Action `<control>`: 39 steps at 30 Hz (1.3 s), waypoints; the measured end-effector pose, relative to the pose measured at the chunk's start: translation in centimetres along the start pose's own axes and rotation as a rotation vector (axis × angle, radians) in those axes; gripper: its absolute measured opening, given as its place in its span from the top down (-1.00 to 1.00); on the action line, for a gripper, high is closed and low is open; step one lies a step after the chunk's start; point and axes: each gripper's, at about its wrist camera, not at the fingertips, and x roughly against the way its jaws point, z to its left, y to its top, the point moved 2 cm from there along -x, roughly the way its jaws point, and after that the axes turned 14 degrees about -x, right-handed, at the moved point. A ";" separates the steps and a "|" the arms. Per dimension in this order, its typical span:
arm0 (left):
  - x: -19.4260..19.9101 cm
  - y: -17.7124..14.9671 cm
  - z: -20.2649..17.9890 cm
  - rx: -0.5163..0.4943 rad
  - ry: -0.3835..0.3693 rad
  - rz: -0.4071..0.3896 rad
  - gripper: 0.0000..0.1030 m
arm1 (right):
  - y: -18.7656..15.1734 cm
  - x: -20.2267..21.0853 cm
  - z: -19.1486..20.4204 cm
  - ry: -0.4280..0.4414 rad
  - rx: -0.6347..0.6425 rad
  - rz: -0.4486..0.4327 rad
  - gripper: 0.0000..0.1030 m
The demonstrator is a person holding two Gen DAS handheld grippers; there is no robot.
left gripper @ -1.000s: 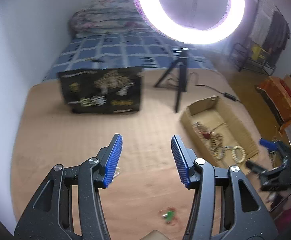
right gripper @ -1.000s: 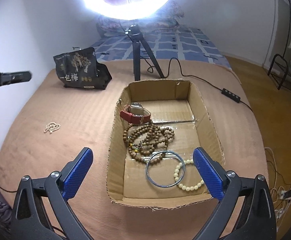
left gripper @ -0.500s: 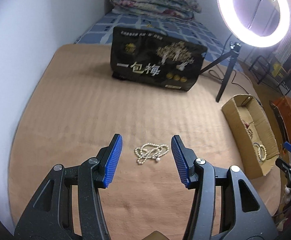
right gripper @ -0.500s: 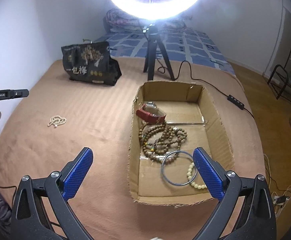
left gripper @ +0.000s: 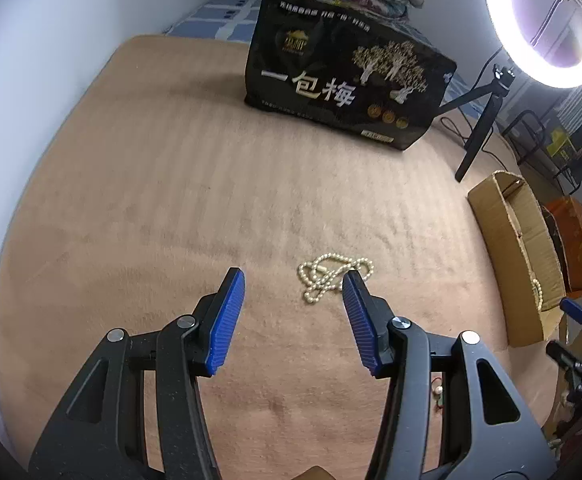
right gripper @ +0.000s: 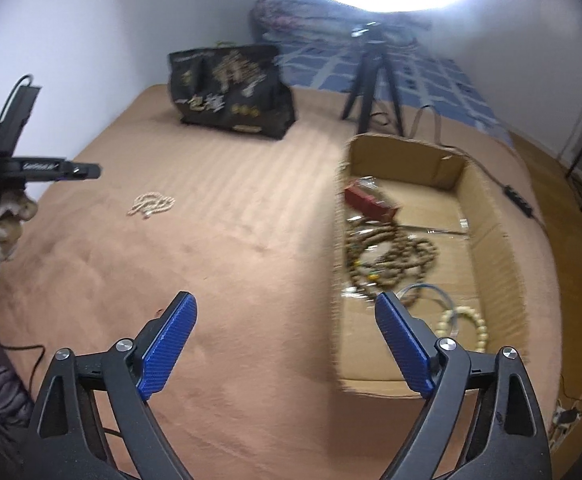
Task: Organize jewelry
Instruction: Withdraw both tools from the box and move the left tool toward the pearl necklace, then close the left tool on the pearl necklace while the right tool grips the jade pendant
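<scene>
Left gripper (left gripper: 293, 280) is open with nothing in it, hovering just short of the pearl necklace (left gripper: 333, 276) on the brown blanket (left gripper: 171, 200). Right gripper (right gripper: 285, 314), wide and empty, has just narrowed a little beside the cardboard box (right gripper: 499, 248) of blurry, probably wooden beads (right gripper: 391, 254).

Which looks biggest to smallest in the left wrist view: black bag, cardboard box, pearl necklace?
1. black bag
2. cardboard box, seen edge-on at the frame's warped edge, so its rank against the bag is unsure
3. pearl necklace, clearly smallest
</scene>
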 end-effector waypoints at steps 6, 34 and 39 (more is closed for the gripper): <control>-0.9 -0.5 0.3 -0.005 -0.020 0.016 -0.01 | -2.0 -2.5 3.1 0.039 0.084 0.091 -0.45; -5.9 0.1 1.1 0.072 -0.144 0.092 0.34 | -6.5 -7.6 8.6 0.136 0.314 0.254 0.06; -7.1 0.5 0.9 0.081 -0.162 0.113 0.34 | -6.6 -7.9 8.4 0.132 0.306 0.259 0.10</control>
